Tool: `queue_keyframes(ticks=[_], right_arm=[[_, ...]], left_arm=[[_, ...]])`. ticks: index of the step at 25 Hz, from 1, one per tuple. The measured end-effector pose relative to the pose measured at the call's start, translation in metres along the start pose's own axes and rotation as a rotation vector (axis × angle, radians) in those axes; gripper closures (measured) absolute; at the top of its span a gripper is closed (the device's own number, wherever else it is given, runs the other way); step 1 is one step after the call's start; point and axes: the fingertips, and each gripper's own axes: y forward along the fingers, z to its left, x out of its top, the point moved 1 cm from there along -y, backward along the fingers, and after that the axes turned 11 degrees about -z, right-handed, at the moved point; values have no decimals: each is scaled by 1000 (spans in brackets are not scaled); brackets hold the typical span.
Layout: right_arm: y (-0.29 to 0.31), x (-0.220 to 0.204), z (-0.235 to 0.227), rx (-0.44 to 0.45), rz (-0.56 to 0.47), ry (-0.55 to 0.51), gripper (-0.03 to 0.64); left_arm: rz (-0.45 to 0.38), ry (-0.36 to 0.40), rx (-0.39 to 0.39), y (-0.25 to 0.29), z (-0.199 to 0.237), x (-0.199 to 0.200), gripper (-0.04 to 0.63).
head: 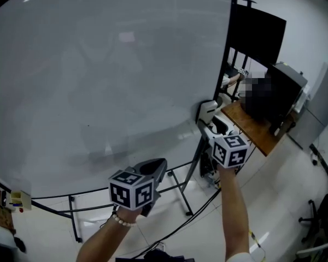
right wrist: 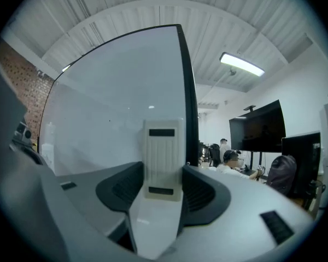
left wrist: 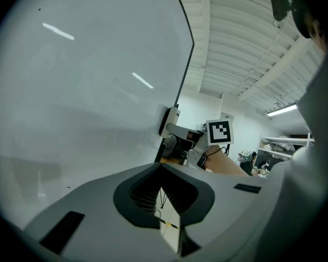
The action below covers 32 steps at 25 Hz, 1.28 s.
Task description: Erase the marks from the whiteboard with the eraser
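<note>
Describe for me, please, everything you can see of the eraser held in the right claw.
The eraser is a cream-white rectangular block that looks like plastic, with fine vertical ribs on its back and a dark slot near each end. It stands upright, its lower half clamped between the dark pads of the right claw. It is close to the black right edge of the whiteboard. Whether its wiping face touches the board cannot be told.
</note>
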Motion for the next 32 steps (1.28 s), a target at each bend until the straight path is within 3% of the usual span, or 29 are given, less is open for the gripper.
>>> queue_keyframes(ticks=[5, 13, 20, 32], right_arm=[[-4, -15, -15, -28, 19, -5, 365], [-9, -77, -18, -41, 39, 18, 365], [-10, -88, -12, -58, 28, 17, 367], [-1, -78, 83, -52, 18, 8, 367]], left_arm=[[8, -21, -5, 3, 9, -11, 607], [27, -36, -7, 4, 20, -37, 607], [14, -34, 8, -7, 41, -51, 607], [-27, -38, 27, -83, 78, -42, 607]])
